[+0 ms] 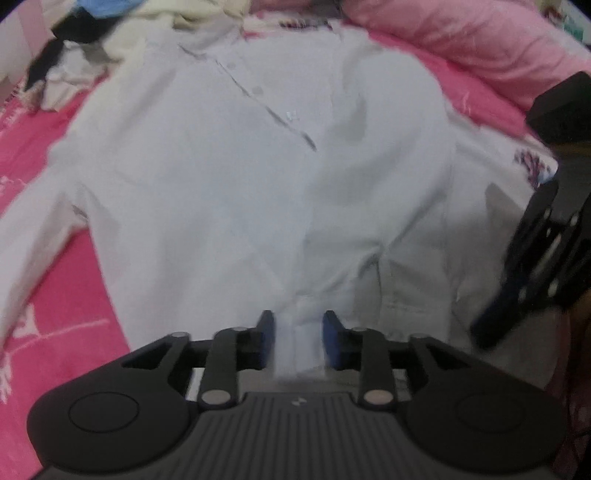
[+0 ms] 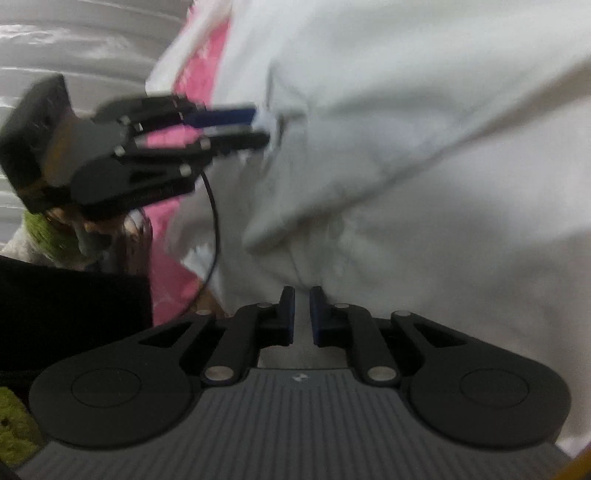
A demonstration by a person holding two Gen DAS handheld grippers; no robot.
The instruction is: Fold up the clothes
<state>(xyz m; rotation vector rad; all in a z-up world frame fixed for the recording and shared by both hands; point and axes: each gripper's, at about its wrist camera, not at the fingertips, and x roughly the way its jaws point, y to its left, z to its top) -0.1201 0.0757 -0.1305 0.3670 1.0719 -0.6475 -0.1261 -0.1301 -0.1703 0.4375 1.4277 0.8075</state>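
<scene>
A white button-up shirt (image 1: 240, 177) lies spread front-up on a pink bedsheet (image 1: 55, 314), one sleeve trailing off to the left. My left gripper (image 1: 299, 332) is at the shirt's near hem, its blue pads apart, with a strip of the hem lying between them. The right wrist view shows the left gripper (image 2: 262, 127) from the side at the cloth's edge. My right gripper (image 2: 302, 295) has its pads nearly together, pinching a bunched fold of the white shirt (image 2: 424, 147). In the left wrist view the right gripper (image 1: 487, 332) reaches in from the right edge.
A pile of mixed clothes (image 1: 85, 29) sits at the far left of the bed, and a pink pillow (image 1: 480, 48) lies along the far right. In the right wrist view a black cable (image 2: 214, 221) hangs by the left gripper, above a dark object (image 2: 74, 314).
</scene>
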